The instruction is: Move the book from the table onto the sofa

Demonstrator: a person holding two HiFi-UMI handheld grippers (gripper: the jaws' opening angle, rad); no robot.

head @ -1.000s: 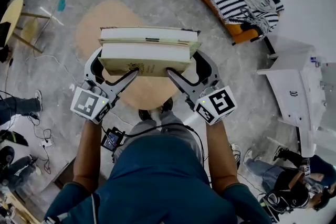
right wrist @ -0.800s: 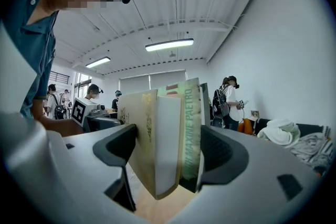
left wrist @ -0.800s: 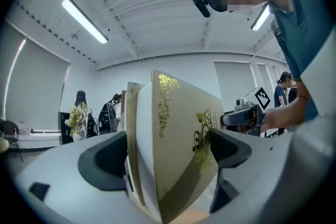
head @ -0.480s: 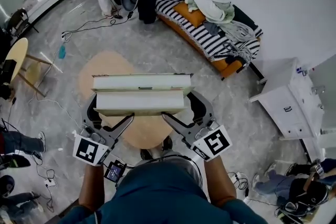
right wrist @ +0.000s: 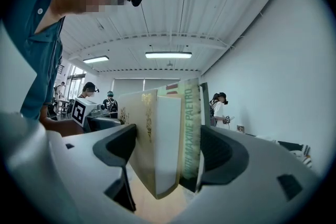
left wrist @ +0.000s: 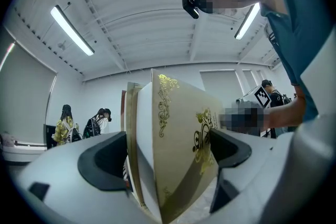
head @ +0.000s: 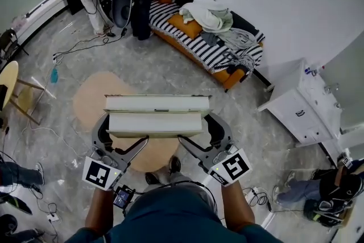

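Book spine lettering: "MAXINE PAETRO"

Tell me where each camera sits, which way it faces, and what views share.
Head view: on the person's head, facing steeply down at the cream gold-ornamented book, round wooden table and striped sofa; shows teal shirt, forearms, left hand-held gripper, right hand-held gripper.
Left gripper view: on that hand-held gripper, facing along its jaws toward the ceiling; shows the shirt.
Right gripper view: likewise, from the book's other end.
Shared: all three show the clamped book.
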